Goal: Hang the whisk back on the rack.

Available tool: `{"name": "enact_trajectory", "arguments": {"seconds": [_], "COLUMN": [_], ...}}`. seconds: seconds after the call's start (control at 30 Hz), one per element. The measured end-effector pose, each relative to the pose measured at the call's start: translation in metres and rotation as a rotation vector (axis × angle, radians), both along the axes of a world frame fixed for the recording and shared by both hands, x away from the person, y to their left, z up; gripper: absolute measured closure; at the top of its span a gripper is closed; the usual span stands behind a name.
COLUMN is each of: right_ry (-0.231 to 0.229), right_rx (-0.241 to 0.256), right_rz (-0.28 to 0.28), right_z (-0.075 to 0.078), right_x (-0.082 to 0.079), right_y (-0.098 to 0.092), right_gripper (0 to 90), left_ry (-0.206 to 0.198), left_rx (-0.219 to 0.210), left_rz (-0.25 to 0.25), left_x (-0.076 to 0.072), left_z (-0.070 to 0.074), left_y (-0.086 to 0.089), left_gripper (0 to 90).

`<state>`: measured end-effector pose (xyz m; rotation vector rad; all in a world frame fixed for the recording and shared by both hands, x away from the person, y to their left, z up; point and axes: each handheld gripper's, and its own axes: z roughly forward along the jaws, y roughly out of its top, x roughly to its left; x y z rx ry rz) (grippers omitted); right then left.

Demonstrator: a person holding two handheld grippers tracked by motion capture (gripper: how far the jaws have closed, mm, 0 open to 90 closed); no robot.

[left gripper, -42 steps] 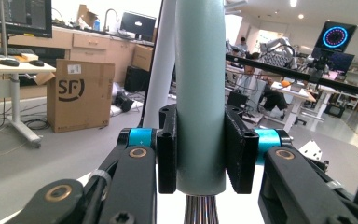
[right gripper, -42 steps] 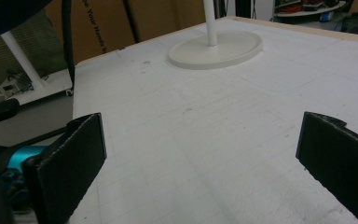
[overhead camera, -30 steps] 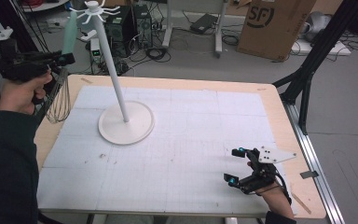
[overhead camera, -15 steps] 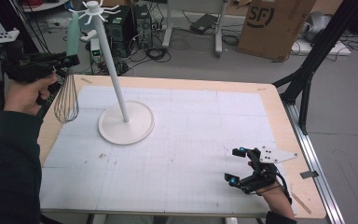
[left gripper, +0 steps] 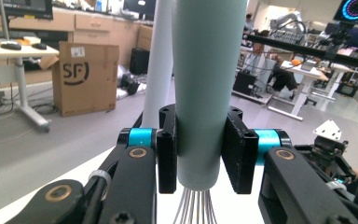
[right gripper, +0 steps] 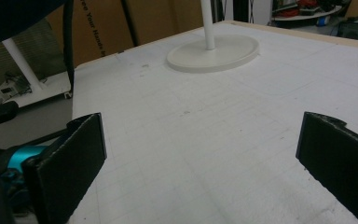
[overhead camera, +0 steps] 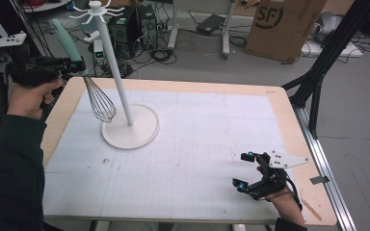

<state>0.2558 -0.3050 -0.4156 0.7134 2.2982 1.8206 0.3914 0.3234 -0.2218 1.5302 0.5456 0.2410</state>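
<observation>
Whisk (overhead camera: 84,72): handle up, tilted, just left of the stand's pole (overhead camera: 117,72).
Left tool (overhead camera: 70,65): your grip clamps the handle.
Right tool (overhead camera: 244,169): wide, idle, well apart from the stand.

Far ahead of my right claw (overhead camera: 241,170), past the counter (overhead camera: 197,144), I see a cardboard box (overhead camera: 279,26) on the floor, and black stand legs (overhead camera: 318,82) rise off to that claw's right. Beyond my left claw (overhead camera: 74,65) sit a dark computer tower (overhead camera: 130,19) and loose cables (overhead camera: 161,53).

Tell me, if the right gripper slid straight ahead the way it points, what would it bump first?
Probably the round base of the white stand. The open right gripper faces it across bare table mat; depth is uncertain.
</observation>
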Motion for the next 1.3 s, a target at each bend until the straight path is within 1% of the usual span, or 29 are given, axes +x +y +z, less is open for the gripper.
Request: {"name": "enact_trajectory", "arguments": {"seconds": [0.1,0.17,0.27,0.4,0.53,0.6,0.67,0.73,0.77,0.87,1.03,1.1,1.3], "right_ry": [0.001,0.000,0.003,0.003,0.000,0.003,0.006,0.002,0.002,-0.001,-0.005,-0.004,-0.006], "right_rx": [0.000,-0.001,-0.004,-0.005,-0.003,-0.002,-0.002,-0.001,-0.001,0.001,0.003,0.004,0.005], "right_rz": [0.000,0.000,0.003,0.005,0.004,0.004,0.005,0.002,0.002,0.003,0.002,0.001,0.001], "right_z": [0.000,0.000,0.000,0.000,0.000,0.000,0.000,0.000,0.000,0.001,0.001,0.001,0.001], "right_x": [0.000,0.000,0.001,0.001,0.000,0.000,0.000,0.000,0.000,0.000,0.000,0.000,0.000], "right_y": [0.000,0.000,0.001,0.002,0.002,0.001,0.001,0.001,0.001,0.000,0.000,0.000,-0.001], "right_gripper": [0.2,0.2,0.2,0.2,0.2,0.2,0.2,0.2,0.2,0.2,0.2,0.2,0.2], "left_ry": [0.011,0.014,0.029,0.028,0.037,0.032,0.023,0.021,0.021,0.018,0.020,0.023,0.038], "left_rx": [-0.011,-0.002,0.005,0.032,0.047,0.050,0.067,0.095,0.108,0.124,0.139,0.144,0.155], "left_rz": [-0.018,-0.033,-0.074,-0.092,-0.107,-0.119,-0.130,-0.135,-0.136,-0.136,-0.117,-0.100,-0.085], "left_x": [-0.001,-0.002,-0.002,-0.002,0.000,-0.001,-0.004,-0.005,-0.005,-0.006,-0.005,-0.005,-0.003], "left_z": [0.001,0.001,0.003,0.008,0.014,0.016,0.017,0.018,0.019,0.021,0.025,0.026,0.028], "left_y": [0.003,0.004,0.002,-0.004,-0.010,-0.014,-0.020,-0.026,-0.028,-0.034,-0.037,-0.038,-0.041], "left_gripper": [69.5,69.6,69.6,69.7,69.6,69.7,69.6,69.6,69.6,69.6,69.6,69.6,69.6]}}
